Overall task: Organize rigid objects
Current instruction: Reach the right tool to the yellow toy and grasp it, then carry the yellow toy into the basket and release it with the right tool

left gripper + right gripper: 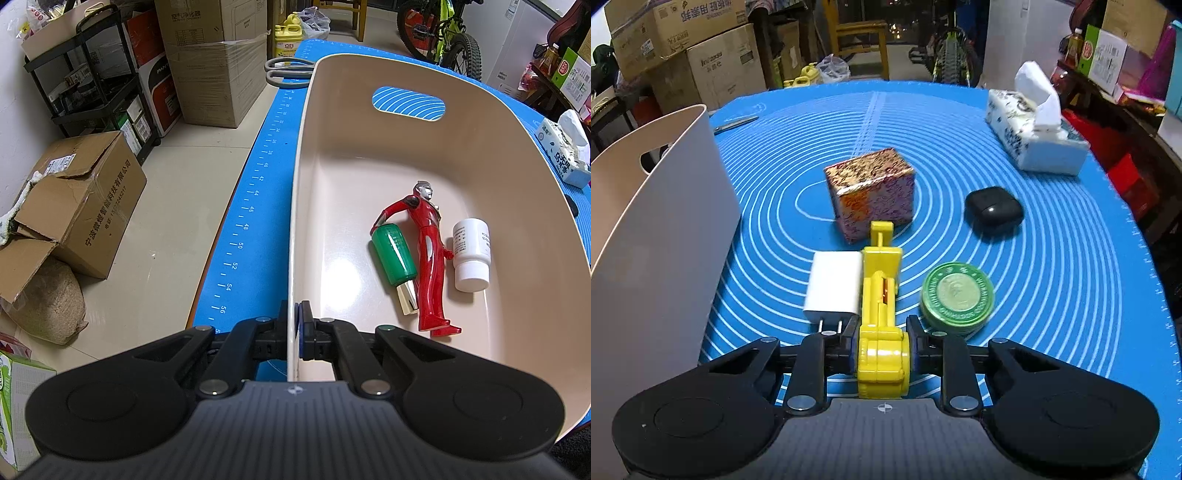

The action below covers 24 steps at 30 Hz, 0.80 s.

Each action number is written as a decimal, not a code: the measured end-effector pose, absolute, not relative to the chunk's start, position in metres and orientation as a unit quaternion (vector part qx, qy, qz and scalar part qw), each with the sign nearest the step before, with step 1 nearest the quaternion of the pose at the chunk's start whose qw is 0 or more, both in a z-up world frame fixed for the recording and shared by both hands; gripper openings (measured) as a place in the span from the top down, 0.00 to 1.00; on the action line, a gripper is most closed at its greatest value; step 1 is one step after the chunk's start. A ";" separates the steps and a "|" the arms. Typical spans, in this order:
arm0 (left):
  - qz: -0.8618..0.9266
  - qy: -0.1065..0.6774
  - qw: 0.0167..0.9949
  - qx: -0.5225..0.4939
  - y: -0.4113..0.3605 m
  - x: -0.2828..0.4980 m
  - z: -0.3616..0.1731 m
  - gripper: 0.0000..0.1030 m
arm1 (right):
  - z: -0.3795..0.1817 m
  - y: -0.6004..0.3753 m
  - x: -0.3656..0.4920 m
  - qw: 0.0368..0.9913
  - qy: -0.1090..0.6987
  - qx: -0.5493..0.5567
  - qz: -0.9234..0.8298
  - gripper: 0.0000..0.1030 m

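Your right claw (882,350) is clenched on the round base of the yellow plastic toy tool (881,306), which sticks straight out ahead between the fingers, its far tip near the patterned red-and-gold box (873,192). Your left claw (295,332) is clamped on the near wall of the beige plastic tub (369,147), so keep that hold firm and the tub steady. To do this step well, lift the toy before swinging: the white plug charger (834,286) touches its left side and the round green tin (956,297) sits just beside on the right. The tub stands left of the toy; carry over its rim and release low, beside the red plastic figure (430,258), green bottle (393,258) and white pill bottle (472,254) lying inside.
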<state>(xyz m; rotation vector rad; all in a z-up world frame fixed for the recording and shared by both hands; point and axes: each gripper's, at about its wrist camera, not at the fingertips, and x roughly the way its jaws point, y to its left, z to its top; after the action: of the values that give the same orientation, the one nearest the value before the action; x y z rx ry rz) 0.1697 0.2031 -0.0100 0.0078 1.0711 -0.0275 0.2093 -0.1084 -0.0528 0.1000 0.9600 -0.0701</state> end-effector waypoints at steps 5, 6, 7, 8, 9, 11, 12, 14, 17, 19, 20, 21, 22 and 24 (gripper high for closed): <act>-0.013 0.510 0.860 0.003 0.204 0.170 -0.010 0.95 | -0.040 -0.116 0.203 0.893 0.446 0.048 -0.041 0.68; -0.013 0.510 0.860 0.004 0.204 0.170 -0.010 0.95 | -0.037 -0.117 0.201 0.895 0.442 0.049 -0.041 0.68; -0.013 0.510 0.860 0.003 0.204 0.169 -0.010 0.95 | -0.033 -0.119 0.200 0.897 0.438 0.051 -0.041 0.68; -0.013 0.510 0.860 0.003 0.204 0.169 -0.010 0.95 | -0.029 -0.119 0.198 0.899 0.434 0.053 -0.041 0.68; -0.013 0.510 0.860 0.003 0.204 0.169 -0.010 0.95 | -0.024 -0.119 0.196 0.901 0.429 0.055 -0.040 0.68; -0.013 0.510 0.860 0.004 0.204 0.169 -0.010 0.95 | -0.013 -0.119 0.193 0.906 0.418 0.057 -0.036 0.68; -0.013 0.510 0.860 0.004 0.204 0.169 -0.010 0.95 | -0.008 -0.118 0.192 0.909 0.412 0.058 -0.032 0.68; -0.013 0.510 0.860 0.003 0.204 0.169 -0.010 0.95 | 0.004 -0.115 0.191 0.915 0.400 0.056 -0.022 0.68; -0.013 0.510 0.860 0.003 0.204 0.169 -0.010 0.95 | 0.024 -0.104 0.190 0.922 0.383 0.051 -0.001 0.68; -0.013 0.510 0.860 0.003 0.204 0.169 -0.010 0.95 | 0.037 -0.094 0.189 0.929 0.368 0.046 0.016 0.68; -0.013 0.511 0.860 0.003 0.204 0.169 -0.010 0.95 | 0.045 -0.087 0.189 0.932 0.359 0.041 0.027 0.68; -0.013 0.511 0.860 0.003 0.204 0.169 -0.010 0.95 | 0.052 -0.081 0.188 0.935 0.352 0.038 0.035 0.68; -0.013 0.510 0.860 0.003 0.204 0.169 -0.010 0.95 | 0.059 -0.075 0.189 0.937 0.344 0.034 0.045 0.68; -0.013 0.510 0.860 0.003 0.204 0.169 -0.010 0.95 | 0.071 -0.061 0.189 0.942 0.330 0.027 0.063 0.68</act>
<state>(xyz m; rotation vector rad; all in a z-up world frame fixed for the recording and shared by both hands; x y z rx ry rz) 0.1693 0.2041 -0.0101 0.0067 1.0714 -0.0270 0.1894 -0.0606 0.0706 0.0541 0.6728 0.1282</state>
